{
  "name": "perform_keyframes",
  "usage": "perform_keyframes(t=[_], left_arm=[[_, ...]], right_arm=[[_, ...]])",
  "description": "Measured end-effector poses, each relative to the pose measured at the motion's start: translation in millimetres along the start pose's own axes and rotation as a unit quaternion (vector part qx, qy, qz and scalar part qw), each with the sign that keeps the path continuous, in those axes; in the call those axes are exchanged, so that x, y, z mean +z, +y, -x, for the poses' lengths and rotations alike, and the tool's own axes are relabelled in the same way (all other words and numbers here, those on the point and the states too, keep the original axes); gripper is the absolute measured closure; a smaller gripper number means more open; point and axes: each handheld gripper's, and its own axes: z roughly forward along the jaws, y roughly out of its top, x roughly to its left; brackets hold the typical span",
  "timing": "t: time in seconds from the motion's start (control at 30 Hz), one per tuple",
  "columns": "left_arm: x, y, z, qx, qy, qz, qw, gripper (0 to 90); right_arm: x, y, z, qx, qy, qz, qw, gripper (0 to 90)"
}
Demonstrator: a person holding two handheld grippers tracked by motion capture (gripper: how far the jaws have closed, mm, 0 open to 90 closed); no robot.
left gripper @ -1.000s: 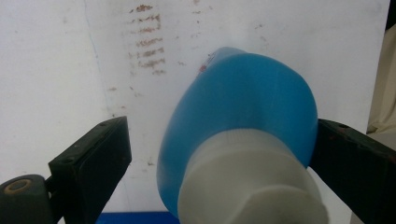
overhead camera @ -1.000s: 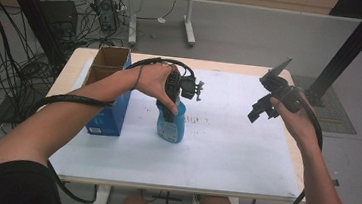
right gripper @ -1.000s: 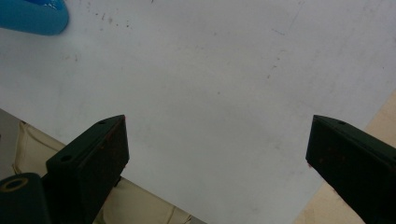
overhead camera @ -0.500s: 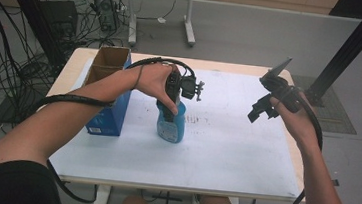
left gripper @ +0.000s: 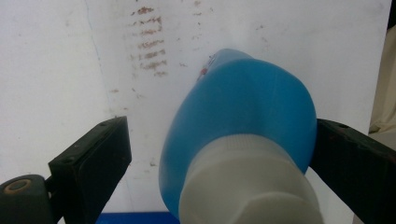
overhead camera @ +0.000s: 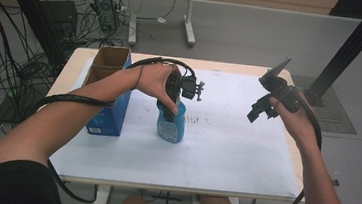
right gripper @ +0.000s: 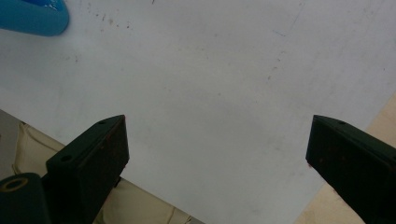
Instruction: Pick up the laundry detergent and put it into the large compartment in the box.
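Note:
A blue bottle [overhead camera: 171,127] with a white cap [left gripper: 247,186] stands upright on the white mat [overhead camera: 224,156] left of the middle. My left gripper [overhead camera: 172,106] comes down over the bottle's top and is open. In the left gripper view the blue bottle [left gripper: 243,116] sits between the jaws of the left gripper [left gripper: 219,149]; the right jaw is at its side and a gap shows at the left jaw. My right gripper [overhead camera: 259,111] hangs above the mat's right part, open with nothing between its fingers. The right gripper [right gripper: 217,144] looks down on bare mat, with the bottle's [right gripper: 32,18] edge far off.
An open box [overhead camera: 106,90], blue-sided with brown cardboard flaps, stands at the table's left, close beside the bottle. Faint reddish marks [left gripper: 149,42] stain the mat beyond the bottle. The wooden table edge [overhead camera: 293,143] runs along the right. Cables and desk legs lie on the floor behind.

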Motion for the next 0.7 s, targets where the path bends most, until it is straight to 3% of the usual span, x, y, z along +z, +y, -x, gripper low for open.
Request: perform_keyframes(t=[0.7], left_arm=[[1.0, -1.8, 0.6, 0.001, 0.000, 0.000, 1.0000, 6.7]], right_arm=[[-0.6, 1.1, -2.7, -0.001, -0.003, 0.000, 1.0000, 6.2]])
